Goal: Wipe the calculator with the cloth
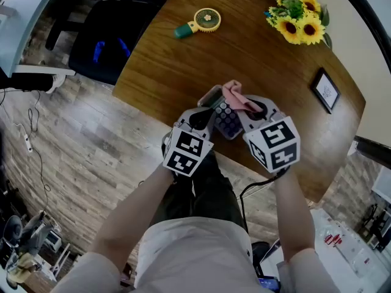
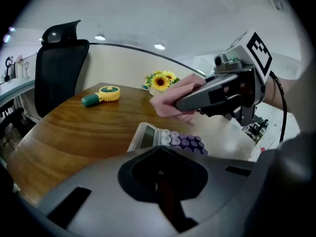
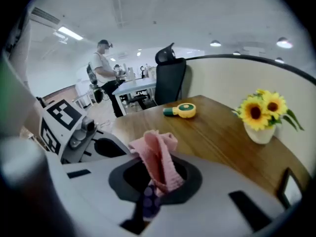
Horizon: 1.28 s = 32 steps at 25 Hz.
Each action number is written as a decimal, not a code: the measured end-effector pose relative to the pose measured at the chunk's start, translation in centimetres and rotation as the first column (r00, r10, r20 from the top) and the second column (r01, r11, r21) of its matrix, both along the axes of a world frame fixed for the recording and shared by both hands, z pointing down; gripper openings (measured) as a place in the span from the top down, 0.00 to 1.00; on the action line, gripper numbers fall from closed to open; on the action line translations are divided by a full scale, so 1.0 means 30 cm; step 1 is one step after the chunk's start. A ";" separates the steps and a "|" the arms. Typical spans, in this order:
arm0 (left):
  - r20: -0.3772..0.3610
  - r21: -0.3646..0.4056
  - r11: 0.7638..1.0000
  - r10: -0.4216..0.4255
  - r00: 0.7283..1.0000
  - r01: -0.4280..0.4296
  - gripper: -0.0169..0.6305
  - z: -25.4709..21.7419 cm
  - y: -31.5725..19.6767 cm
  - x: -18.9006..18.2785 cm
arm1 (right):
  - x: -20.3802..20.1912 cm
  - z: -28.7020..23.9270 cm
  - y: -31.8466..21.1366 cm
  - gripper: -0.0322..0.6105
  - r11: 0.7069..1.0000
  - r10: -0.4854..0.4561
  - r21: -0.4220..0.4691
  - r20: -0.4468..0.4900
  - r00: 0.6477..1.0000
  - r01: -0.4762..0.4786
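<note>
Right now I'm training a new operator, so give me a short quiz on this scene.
1. True or false: the right claw grips the crumpled pink fabric cloth.
2. What colour are the keys of the grey plastic calculator?
3. Which lies farthest from the calculator? A. the cloth B. the round yellow hand fan with a green handle C. the right claw
Key: 1 true; 2 purple; 3 B.

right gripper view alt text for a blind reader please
The right gripper is shut on a pink cloth just above the purple keys of the calculator. Beyond, on the wooden table, are a yellow hand fan and sunflowers in a white vase.
</note>
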<state>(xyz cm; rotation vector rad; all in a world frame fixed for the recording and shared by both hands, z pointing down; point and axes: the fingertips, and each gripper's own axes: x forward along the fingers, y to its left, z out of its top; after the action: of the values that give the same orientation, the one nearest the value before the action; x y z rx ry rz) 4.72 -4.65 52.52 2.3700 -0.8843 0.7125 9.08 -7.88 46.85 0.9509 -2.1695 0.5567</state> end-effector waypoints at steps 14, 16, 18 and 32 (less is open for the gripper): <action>-0.015 0.005 1.000 -0.026 1.000 0.026 0.97 -0.003 0.002 -0.004 | -0.159 0.176 0.022 0.91 0.941 -0.282 -0.185 0.040 0.959 0.285; -0.025 -0.005 1.000 -0.028 0.999 0.027 0.97 -0.001 0.002 -0.006 | -0.106 0.178 -0.003 0.92 0.958 -0.229 -0.173 0.024 0.973 0.230; -0.028 -0.006 1.000 -0.025 0.999 0.025 0.97 0.000 0.000 -0.007 | -0.045 0.180 -0.034 0.92 0.973 -0.174 -0.158 -0.016 0.985 0.169; -0.034 -0.013 0.999 -0.036 0.999 0.036 0.97 -0.002 0.000 -0.009 | -0.031 -0.016 0.098 0.92 0.988 -0.139 -0.049 0.075 0.987 0.143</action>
<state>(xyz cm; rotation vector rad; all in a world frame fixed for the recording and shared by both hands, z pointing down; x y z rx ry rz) 4.46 -4.63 52.46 2.3421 -0.9028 0.6599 8.15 -4.93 46.38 0.7516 -2.2528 0.5860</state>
